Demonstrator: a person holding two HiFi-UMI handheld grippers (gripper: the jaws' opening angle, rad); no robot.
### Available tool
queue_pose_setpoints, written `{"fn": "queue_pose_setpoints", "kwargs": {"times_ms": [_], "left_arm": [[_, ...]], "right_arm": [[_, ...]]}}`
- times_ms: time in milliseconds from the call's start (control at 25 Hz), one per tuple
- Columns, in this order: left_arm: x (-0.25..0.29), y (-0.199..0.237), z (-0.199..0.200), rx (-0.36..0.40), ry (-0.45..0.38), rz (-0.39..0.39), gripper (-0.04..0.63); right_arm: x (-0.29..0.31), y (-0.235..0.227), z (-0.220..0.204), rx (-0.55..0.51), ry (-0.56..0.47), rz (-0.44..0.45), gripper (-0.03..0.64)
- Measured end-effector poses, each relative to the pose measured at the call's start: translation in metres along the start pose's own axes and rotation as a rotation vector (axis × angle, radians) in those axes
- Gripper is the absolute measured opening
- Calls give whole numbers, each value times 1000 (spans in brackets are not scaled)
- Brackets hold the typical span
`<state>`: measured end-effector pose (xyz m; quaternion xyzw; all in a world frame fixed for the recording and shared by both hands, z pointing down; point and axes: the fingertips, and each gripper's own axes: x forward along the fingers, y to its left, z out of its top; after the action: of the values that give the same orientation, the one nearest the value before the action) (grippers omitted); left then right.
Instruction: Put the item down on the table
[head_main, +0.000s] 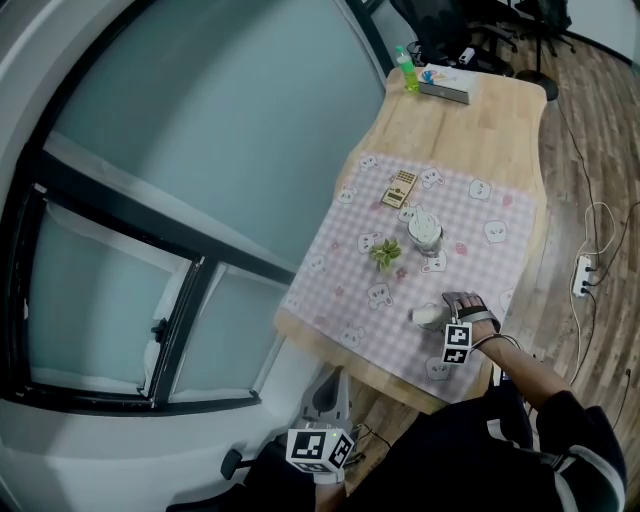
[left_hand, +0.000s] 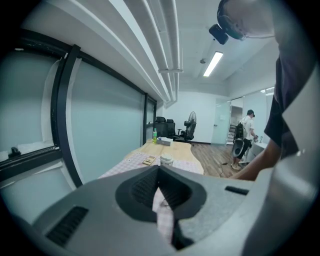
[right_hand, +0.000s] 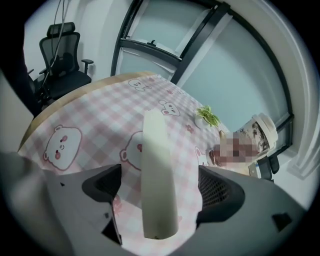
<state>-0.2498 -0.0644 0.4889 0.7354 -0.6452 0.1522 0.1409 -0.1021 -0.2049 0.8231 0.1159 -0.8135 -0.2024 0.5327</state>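
2 grippers are in view, and only the right gripper (head_main: 442, 312) is over the worktop (head_main: 470, 130). Its jaws stand wide apart, with a pale cylinder (right_hand: 159, 165) lying lengthwise between them. Neither pad touches the cylinder; clear gaps show on both sides of it in the right gripper view. The cylinder rests on the pink checked cloth (head_main: 470, 215) with bear faces that covers the near part of the worktop. In the head view it lies close to the near edge of the cloth, just ahead of the right gripper.

The left gripper (left_hand: 159, 175) hangs off the near side of the worktop, well apart from the cylinder. Its jaws are closed together at the tips and hold nothing; only a sliver of the cloth shows through the slit behind them.

Further along the cloth stand a small green plant (head_main: 386, 252) and, just beside it, a white cup (head_main: 425, 230). A small tan card (head_main: 399, 188) lies beyond those 2. At the far end, on bare wood, a green bottle (head_main: 408, 70) stands next to a flat box (head_main: 445, 85). A white power strip (head_main: 582, 275) lies on the wooden floor to the right of the worktop.
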Motion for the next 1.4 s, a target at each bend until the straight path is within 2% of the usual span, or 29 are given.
{"fn": "queue_pose_setpoints", "kwargs": {"times_ms": [320, 520, 760, 880, 1000, 1080, 1240, 1400], "left_arm": [[-2, 2, 3, -4, -17, 8, 0], [1, 0, 4, 1, -26, -2, 0], [2, -4, 5, 7, -34, -8, 0], [0, -1, 6, 2, -36, 5, 0], [-1, 9, 11, -3, -57, 33, 0], [-1, 14, 14, 8, -62, 40, 0], [1, 22, 17, 0, -87, 62, 0], [3, 30, 22, -32, -113, 90, 0]], "right_arm": [[-7, 12, 3, 16, -4, 81, 463], [-20, 17, 13, 73, -40, 155, 463], [-19, 11, 4, 74, -22, 145, 463], [-28, 3, 9, 87, -49, 110, 463], [-34, -21, 14, 128, -92, 38, 463], [-38, -26, 13, 173, -106, 30, 463], [-51, -29, 11, 323, -151, 111, 462], [-68, -25, 12, 418, -181, 183, 459]]}}
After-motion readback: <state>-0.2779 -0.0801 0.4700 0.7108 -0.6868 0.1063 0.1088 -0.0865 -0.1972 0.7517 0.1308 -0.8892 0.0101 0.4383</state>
